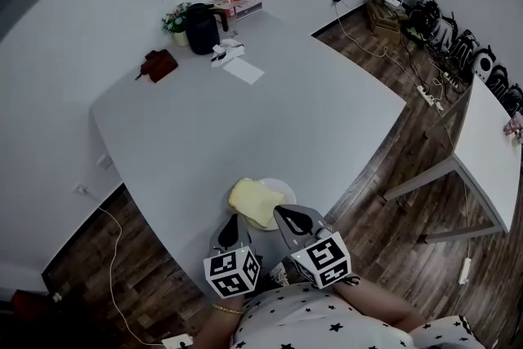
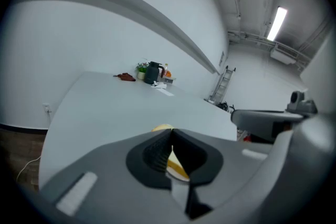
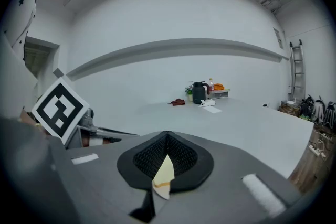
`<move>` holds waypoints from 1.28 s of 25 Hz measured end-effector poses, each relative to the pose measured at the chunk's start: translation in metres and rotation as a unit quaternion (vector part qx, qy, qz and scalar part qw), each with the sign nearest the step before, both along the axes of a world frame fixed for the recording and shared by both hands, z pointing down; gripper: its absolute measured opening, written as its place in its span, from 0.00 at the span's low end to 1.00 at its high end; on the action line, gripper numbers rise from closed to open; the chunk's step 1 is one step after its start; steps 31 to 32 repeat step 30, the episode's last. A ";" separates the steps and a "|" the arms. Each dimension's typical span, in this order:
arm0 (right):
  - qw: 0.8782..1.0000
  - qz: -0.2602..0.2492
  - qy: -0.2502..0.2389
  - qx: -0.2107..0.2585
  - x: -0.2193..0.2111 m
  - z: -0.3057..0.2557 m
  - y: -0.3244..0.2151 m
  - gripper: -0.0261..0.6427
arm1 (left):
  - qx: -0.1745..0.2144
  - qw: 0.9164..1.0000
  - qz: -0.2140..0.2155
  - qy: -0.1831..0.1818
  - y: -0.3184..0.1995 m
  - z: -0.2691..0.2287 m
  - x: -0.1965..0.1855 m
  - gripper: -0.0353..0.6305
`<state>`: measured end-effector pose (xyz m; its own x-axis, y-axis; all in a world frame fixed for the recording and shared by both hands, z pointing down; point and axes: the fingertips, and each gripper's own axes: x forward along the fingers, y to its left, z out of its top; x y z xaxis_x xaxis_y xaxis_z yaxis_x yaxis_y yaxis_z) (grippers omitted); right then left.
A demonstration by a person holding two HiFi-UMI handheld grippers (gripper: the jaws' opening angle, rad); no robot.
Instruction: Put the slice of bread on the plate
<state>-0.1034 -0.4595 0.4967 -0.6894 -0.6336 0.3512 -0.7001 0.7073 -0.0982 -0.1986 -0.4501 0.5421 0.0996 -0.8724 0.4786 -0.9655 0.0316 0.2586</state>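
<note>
Plate (image 1: 285, 190) mostly under bread slice (image 1: 252, 201)

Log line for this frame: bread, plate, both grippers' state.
slice of bread: on plate | plate: near edge of table | left gripper: shut, empty | right gripper: shut, empty

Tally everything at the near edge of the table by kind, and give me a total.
Bread slice: 1
Plate: 1
Grippers: 2, the left gripper and the right gripper
Total: 4
</note>
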 end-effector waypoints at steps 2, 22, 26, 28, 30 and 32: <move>1.000 -0.005 -0.004 -0.003 -0.001 0.000 0.004 0.04 | 0.011 1.000 0.005 0.000 0.005 -0.013 0.005 0.06; 0.999 -0.030 -0.009 0.008 -0.004 -0.015 0.037 0.04 | 0.042 0.999 0.017 -0.029 0.037 -0.048 0.014 0.06; 0.999 -0.034 -0.009 0.012 -0.004 -0.018 0.042 0.04 | 0.044 0.998 0.024 -0.035 0.041 -0.050 0.018 0.06; 0.999 -0.035 -0.010 0.015 -0.003 -0.020 0.045 0.04 | 0.044 0.998 0.027 -0.033 0.043 -0.051 0.021 0.06; 0.999 -0.036 -0.011 0.018 -0.003 -0.022 0.047 0.04 | 0.045 0.998 0.029 -0.031 0.045 -0.052 0.023 0.06; 0.999 -0.036 -0.011 0.018 -0.003 -0.022 0.047 0.04 | 0.045 0.998 0.029 -0.031 0.045 -0.052 0.023 0.06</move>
